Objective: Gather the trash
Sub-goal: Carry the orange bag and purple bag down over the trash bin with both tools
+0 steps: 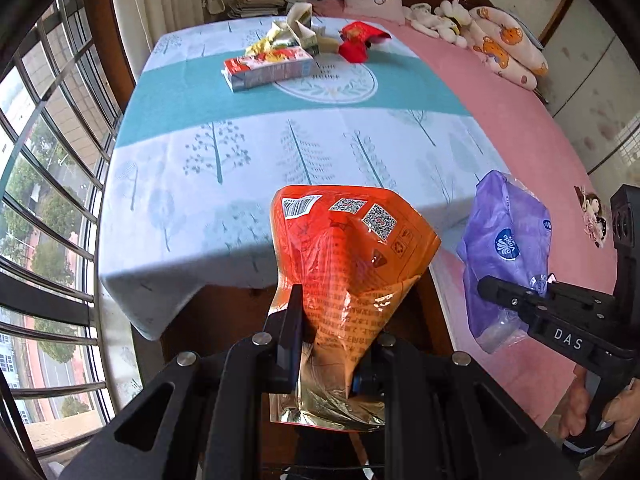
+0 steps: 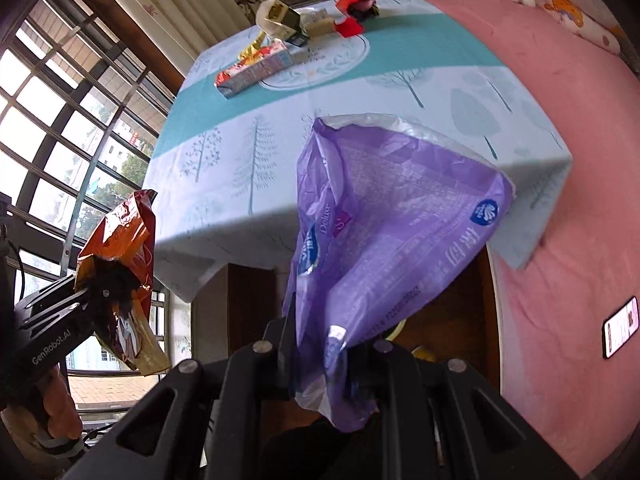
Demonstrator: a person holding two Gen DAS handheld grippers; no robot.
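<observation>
Clamped between the nearly closed jaws of the left gripper (image 1: 332, 344) is an orange snack bag (image 1: 352, 256), crumpled at its gold-lined mouth where the pads pinch it and fanning out upward so that its barcode and square codes face the camera. Just to its right, the right gripper (image 2: 332, 344) is likewise closed tight, on a purple tissue wrapper (image 2: 396, 216) that hangs limp and wrinkled from the pinch, its blue round logo showing. Each tool shows in the other's view, with a hand (image 1: 600, 412) wrapped round the right one's handle. Both bags are held off the near edge of a table covered by a pale cloth (image 1: 248, 152) printed with trees and crossed by a teal band. Well beyond them, at the far end of that cloth, the rest of the litter lies in a loose cluster: a flattened red and white carton (image 1: 268, 68) on the teal band, a torn cream carton (image 1: 296, 28) behind it, a yellow wrapper (image 1: 260, 44) beside that, and crumpled red packaging (image 1: 360, 40) to the right. A pink bedspread (image 1: 520, 120) lies along the table's right side, with soft toys (image 1: 436, 20) and a patterned pillow (image 1: 508, 48) at its head. Barred windows (image 1: 48, 160) run down the left.
</observation>
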